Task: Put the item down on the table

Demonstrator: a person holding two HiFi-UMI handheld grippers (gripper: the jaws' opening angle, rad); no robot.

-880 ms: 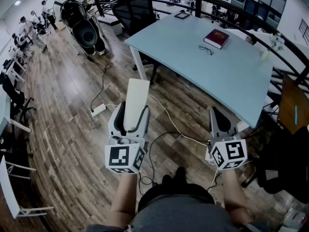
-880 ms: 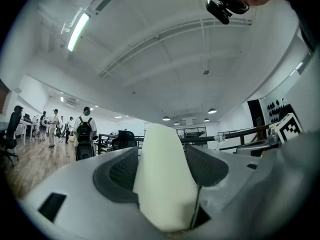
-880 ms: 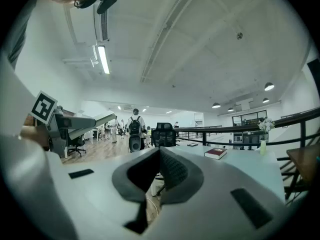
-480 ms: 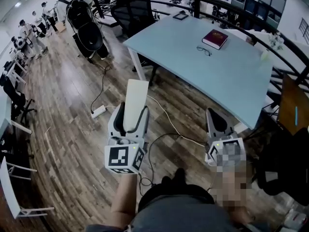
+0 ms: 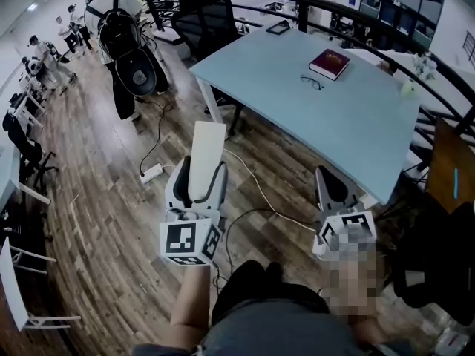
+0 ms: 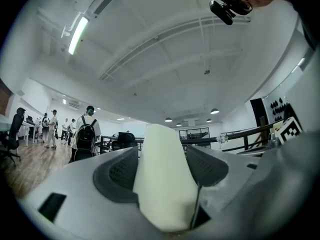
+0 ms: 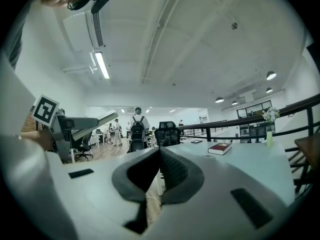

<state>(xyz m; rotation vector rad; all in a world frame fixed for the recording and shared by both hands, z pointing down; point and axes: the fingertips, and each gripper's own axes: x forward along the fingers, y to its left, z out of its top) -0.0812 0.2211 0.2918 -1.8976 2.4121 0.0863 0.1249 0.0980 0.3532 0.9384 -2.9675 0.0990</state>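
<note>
A long cream-white slab sticks forward out of my left gripper, which is shut on its near end and holds it level above the wooden floor. In the left gripper view the slab fills the gap between the two grey jaws of that gripper. My right gripper hovers to the right, shut, with nothing in it; its dark pads meet in the right gripper view. The pale blue table stands ahead and to the right, its near edge beside the right gripper. It also shows in the right gripper view.
On the table lie a dark red book, a pair of glasses and a black tablet. A black office chair stands behind it. A person with a backpack stands at the back left. Cables and a power strip lie on the floor.
Both grippers keep about the same places, the slab still in the left one. The person with the backpack at the back left has come nearer.
</note>
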